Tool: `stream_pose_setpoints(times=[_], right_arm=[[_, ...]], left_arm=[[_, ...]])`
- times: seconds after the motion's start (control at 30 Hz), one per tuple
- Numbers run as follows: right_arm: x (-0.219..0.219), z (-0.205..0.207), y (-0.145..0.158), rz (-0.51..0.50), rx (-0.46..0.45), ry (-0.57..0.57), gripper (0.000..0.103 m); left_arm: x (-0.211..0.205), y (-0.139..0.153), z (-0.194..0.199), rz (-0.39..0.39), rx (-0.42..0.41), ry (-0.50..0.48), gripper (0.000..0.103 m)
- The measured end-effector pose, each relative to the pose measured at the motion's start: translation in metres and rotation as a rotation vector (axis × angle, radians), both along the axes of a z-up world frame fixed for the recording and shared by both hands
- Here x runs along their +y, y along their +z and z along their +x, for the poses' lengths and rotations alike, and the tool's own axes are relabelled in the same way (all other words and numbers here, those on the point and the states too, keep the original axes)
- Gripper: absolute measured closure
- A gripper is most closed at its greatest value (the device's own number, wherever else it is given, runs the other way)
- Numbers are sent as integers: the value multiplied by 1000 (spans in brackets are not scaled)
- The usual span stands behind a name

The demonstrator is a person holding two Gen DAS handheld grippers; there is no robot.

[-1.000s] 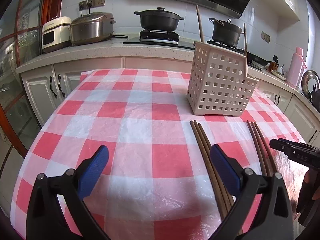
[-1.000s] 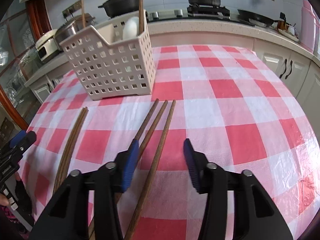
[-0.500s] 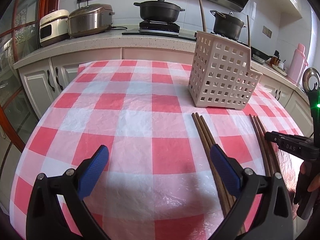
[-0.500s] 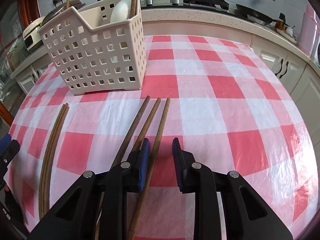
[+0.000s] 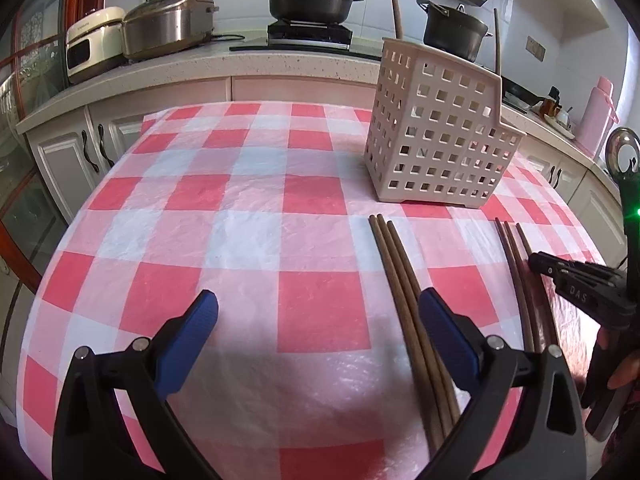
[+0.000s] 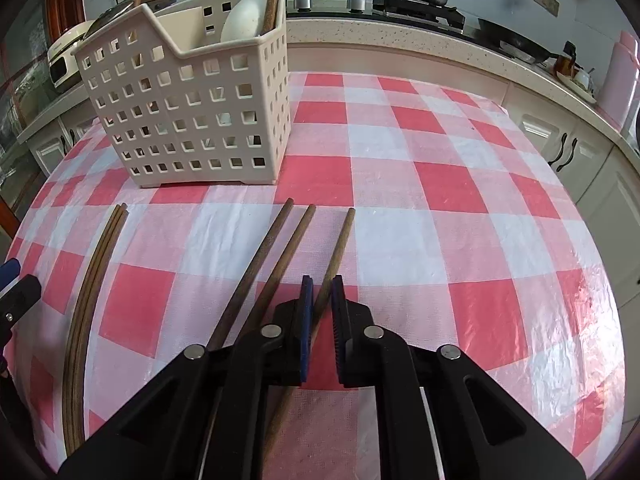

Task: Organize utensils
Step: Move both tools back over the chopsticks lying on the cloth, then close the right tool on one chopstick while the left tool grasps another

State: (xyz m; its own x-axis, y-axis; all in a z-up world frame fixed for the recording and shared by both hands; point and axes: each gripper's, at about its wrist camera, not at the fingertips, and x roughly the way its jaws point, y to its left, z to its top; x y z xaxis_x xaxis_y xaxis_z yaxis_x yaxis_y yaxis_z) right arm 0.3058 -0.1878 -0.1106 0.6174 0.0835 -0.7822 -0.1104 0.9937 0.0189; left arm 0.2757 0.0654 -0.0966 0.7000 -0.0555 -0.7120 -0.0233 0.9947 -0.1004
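a brown chopstick (image 6: 338,242), rightmost of three loose on the checked tablecloth (image 6: 440,184) before the slotted basket (image 6: 188,116), is pinched by the just-closed right gripper (image 6: 320,300), while the left gripper (image 5: 316,320) hangs spread, empty.

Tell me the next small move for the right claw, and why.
Probably lift the right claw straight up a little. Its jaws have just been closing and now pinch the rightmost chopstick of the three lying in front of the basket. The stick still lies flat on the tablecloth, so it must clear that before heading to the basket.
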Motion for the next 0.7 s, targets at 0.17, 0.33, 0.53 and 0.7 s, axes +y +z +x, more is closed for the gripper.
stream_pose_setpoints(times=[0.17, 0.33, 0.53, 0.7], right_arm=[[-5, -3, 0, 30, -2, 9, 94], [-12, -7, -1, 63, -1, 22, 95], [-17, -7, -1, 100, 1, 29, 95], [-19, -8, -1, 117, 2, 31, 95]], left_arm=[[-13, -4, 14, 5, 43, -35, 29], [-28, -11, 25, 25, 85, -54, 45], [-32, -20, 32, 28, 116, -41, 48], [-30, -21, 36, 42, 124, -23, 49]])
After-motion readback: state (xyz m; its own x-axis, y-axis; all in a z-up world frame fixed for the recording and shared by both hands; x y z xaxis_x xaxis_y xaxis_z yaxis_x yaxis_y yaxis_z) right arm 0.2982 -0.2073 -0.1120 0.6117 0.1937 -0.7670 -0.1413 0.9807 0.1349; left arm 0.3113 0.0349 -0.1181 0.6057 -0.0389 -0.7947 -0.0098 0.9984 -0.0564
